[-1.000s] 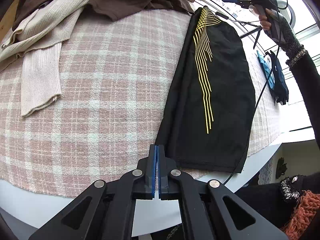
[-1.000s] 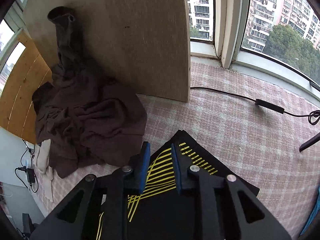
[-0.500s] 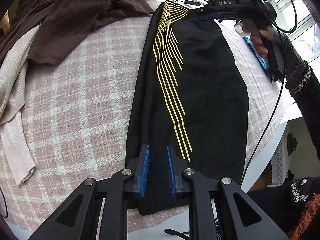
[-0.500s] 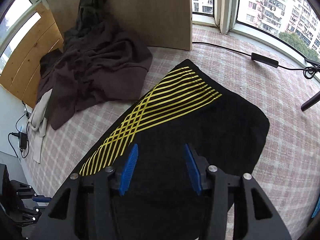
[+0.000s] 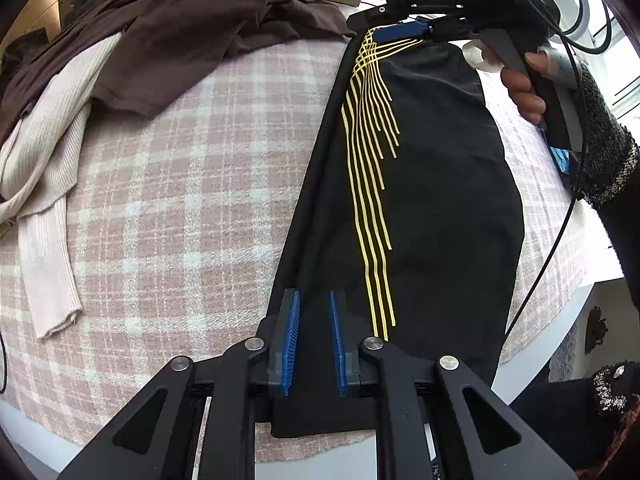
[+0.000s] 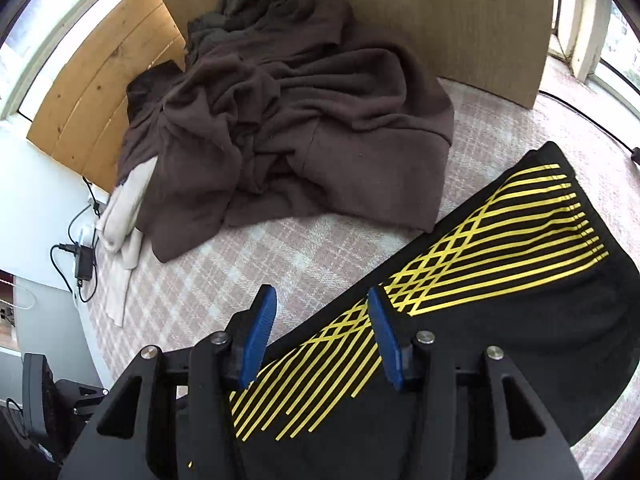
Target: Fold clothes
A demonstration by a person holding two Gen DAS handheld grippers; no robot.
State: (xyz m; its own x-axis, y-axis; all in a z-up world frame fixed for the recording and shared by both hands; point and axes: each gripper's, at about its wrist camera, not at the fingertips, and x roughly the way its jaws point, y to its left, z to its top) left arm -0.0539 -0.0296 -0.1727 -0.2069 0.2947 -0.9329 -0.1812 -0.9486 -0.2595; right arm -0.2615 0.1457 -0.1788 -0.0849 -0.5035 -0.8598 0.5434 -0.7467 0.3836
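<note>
A black garment with thin yellow stripes (image 5: 436, 200) is lying flat and lengthwise on the pink-and-white plaid cloth (image 5: 180, 200) covering the desk, reaching from the near edge toward the far edge. The left tool (image 5: 313, 340) is hovering over the garment's near end with its blue pads spread apart, gripping nothing. The right tool (image 6: 320, 332) is also standing spread, straddling the striped left border of the garment's far end. A rumpled dark brown garment (image 6: 288, 120) is lying heaped at the desk's far left corner, partly covering a cream ribbed knit sweater (image 5: 44, 184) by the left edge.
</note>
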